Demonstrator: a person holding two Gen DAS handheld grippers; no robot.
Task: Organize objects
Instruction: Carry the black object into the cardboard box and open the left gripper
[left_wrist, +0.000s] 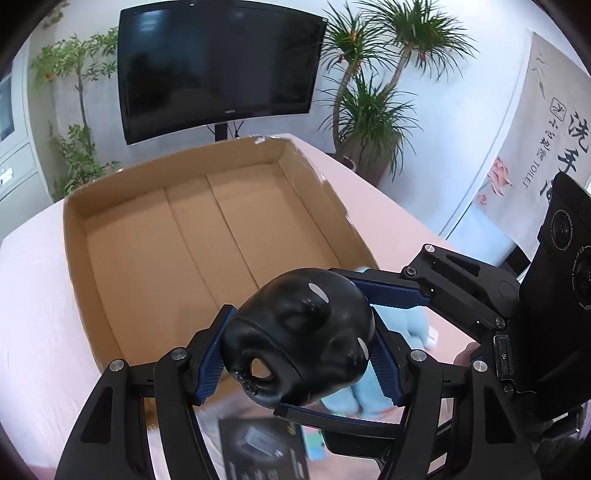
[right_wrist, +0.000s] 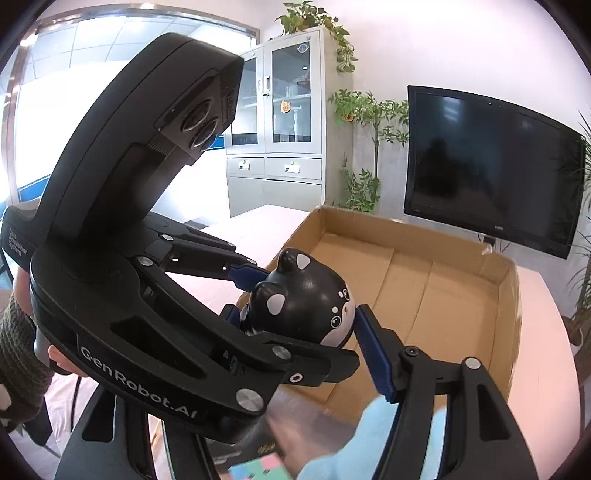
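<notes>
Pink table (left_wrist: 33, 295) bears empty cardboard box (left_wrist: 192, 229); both grippers clamp black figurine (left_wrist: 299, 332).

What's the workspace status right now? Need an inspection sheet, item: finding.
Surface: table under a pink cloth.
Job's things: black dog figurine held in the air above the near edge of the cardboard box; box open, nothing seen inside.
Clutter: light blue plush, black booklet and a pastel-tiled item lie on the table below the grippers.
Grippers: left gripper and right gripper both clamp the figurine, from crossing directions.
Cables: nothing seen on the table.
Surroundings: dark TV, potted plants, grey cabinet, toilet sign banner.
</notes>
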